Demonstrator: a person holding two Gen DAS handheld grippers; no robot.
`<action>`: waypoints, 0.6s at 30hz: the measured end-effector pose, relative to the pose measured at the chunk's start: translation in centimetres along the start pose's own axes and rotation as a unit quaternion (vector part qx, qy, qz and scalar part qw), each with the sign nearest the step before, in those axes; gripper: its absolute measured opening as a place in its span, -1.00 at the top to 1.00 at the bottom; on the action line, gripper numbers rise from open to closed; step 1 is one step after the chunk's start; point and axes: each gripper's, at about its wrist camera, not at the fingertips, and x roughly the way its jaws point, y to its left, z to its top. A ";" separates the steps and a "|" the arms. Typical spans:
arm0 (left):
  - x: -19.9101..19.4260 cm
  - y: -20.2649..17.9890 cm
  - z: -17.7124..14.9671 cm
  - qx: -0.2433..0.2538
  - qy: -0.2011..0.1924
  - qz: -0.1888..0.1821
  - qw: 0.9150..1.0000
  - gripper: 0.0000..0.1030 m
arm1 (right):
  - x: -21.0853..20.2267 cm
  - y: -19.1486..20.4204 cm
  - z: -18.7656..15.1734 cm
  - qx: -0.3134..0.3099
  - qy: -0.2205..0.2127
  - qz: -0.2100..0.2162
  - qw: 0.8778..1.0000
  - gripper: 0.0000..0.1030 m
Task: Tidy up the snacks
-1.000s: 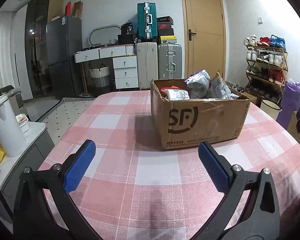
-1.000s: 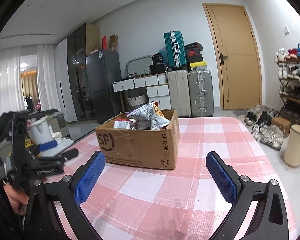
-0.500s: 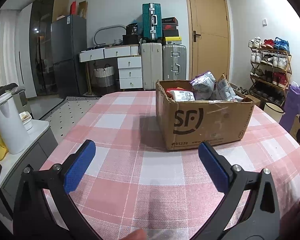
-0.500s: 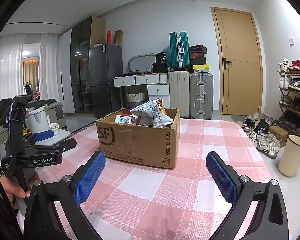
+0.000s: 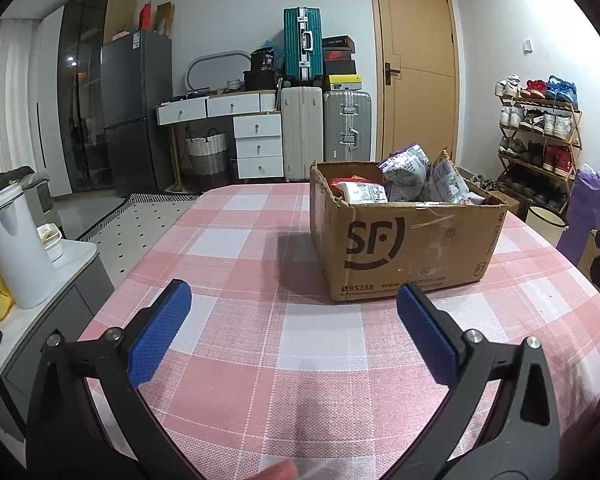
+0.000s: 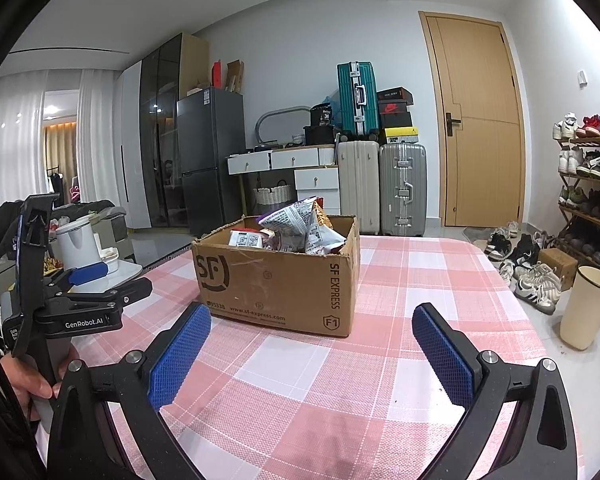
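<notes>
Snacks [image 5: 404,178] heaped in cardboard box [image 5: 412,248] at one o'clock on checkered worktop [image 5: 260,320]. Left claw [image 5: 292,320] and right claw [image 6: 310,344] wide, empty, short of box. Best approached from above, pinching one bag's top edge.

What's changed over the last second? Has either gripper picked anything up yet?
Nothing has been picked up. Both views tilted upward a little, so the cardboard box sits lower in each. The left gripper and right gripper stay open and empty, short of the box. The snack bags lie in the box as before, on the checked tablecloth.
</notes>
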 end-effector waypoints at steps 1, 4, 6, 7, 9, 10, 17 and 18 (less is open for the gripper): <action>-0.1 0.0 0.0 0.000 0.000 0.000 1.000 -1.00 | -0.1 0.0 0.0 0.000 0.000 0.000 1.000 -0.99; -0.1 0.0 0.0 0.000 0.000 0.000 1.000 -1.00 | -0.1 0.0 0.0 -0.001 0.000 0.000 1.000 -0.99; -0.2 0.0 0.0 -0.001 0.000 0.000 1.000 -1.00 | 0.1 0.0 0.0 0.000 0.000 0.000 1.000 -0.99; -0.1 0.0 0.0 -0.001 0.000 0.001 1.000 -1.00 | -0.1 0.0 0.0 0.000 0.000 0.000 1.000 -0.99; -0.1 -0.1 0.0 -0.001 -0.001 0.000 1.000 -1.00 | 0.1 0.0 0.0 0.000 0.000 0.000 1.000 -0.99; -0.2 0.0 0.0 -0.001 -0.001 0.001 1.000 -1.00 | -0.1 0.0 0.0 0.000 0.000 0.000 1.000 -0.99; -0.3 -0.2 0.1 0.003 -0.003 0.000 1.000 -1.00 | 0.0 0.0 0.0 0.000 0.000 0.000 1.000 -0.99; -0.2 -0.3 0.1 0.003 -0.003 0.000 1.000 -1.00 | 0.1 0.0 0.0 0.000 0.000 0.000 1.000 -0.99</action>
